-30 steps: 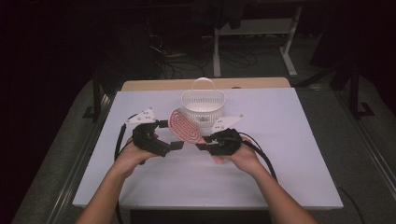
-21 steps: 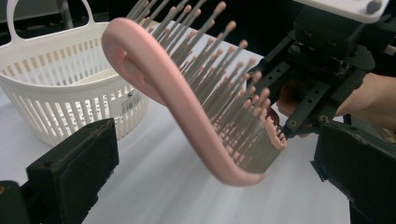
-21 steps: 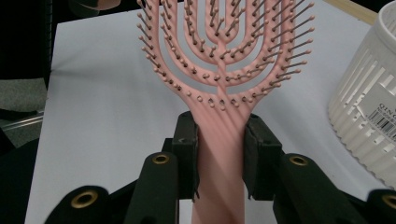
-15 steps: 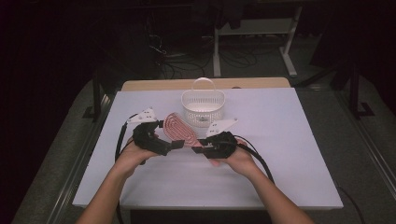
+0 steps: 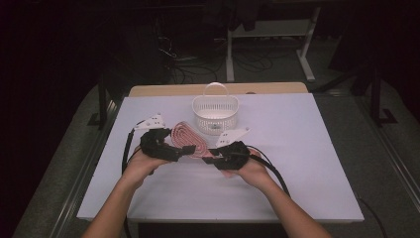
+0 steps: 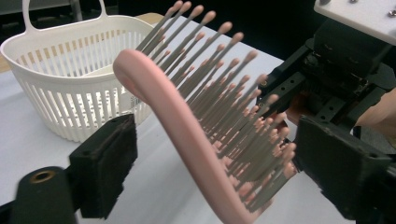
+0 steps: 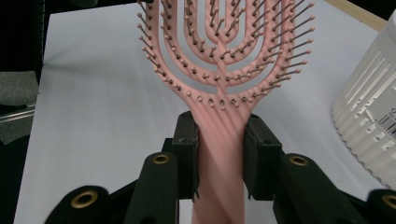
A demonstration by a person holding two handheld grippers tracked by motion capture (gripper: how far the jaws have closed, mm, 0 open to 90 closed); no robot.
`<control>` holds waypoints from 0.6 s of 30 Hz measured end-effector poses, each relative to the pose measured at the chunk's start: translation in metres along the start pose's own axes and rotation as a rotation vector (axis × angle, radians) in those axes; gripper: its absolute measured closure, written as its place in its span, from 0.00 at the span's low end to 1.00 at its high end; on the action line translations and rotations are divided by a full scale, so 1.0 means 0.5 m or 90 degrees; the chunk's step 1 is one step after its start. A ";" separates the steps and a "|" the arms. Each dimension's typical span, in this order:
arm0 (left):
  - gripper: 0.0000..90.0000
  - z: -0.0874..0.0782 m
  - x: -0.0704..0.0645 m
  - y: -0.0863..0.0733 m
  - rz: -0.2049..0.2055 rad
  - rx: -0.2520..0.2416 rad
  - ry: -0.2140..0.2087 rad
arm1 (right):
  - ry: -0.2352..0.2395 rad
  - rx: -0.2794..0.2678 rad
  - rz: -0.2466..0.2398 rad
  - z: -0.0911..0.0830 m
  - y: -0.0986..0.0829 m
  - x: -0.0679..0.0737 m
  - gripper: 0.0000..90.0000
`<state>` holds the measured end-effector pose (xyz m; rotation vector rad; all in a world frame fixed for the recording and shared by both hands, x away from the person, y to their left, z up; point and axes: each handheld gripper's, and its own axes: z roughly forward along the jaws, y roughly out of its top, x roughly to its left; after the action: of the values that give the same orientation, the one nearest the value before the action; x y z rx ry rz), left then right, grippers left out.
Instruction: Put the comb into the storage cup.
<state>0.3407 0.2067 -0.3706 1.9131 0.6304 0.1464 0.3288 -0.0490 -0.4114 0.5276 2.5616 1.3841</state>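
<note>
Jaws of the right gripper (image 7: 219, 154) are closed tight on the handle of a pink vented hairbrush (image 7: 219, 56), pads pressing both sides just below the bristled head. The left gripper (image 6: 210, 158) stands wide open with the brush head between its jaws, its rim and bristles apart from both pads. From the high view the hairbrush (image 5: 187, 140) is held between the two grippers over the white table (image 5: 307, 163), just in front of a white slatted basket (image 5: 215, 110).
</note>
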 end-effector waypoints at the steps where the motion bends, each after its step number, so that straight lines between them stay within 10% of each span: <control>1: 0.17 0.000 0.000 0.000 -0.001 -0.001 0.001 | -0.002 0.000 -0.001 0.000 0.000 0.001 0.76; 18: 0.36 -0.009 0.010 0.004 -0.058 -0.029 -0.012 | -0.017 0.003 -0.010 0.006 -0.001 0.004 0.76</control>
<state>0.3440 0.2125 -0.3679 1.8362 0.6950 0.0844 0.3277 -0.0463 -0.4134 0.5232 2.5427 1.3569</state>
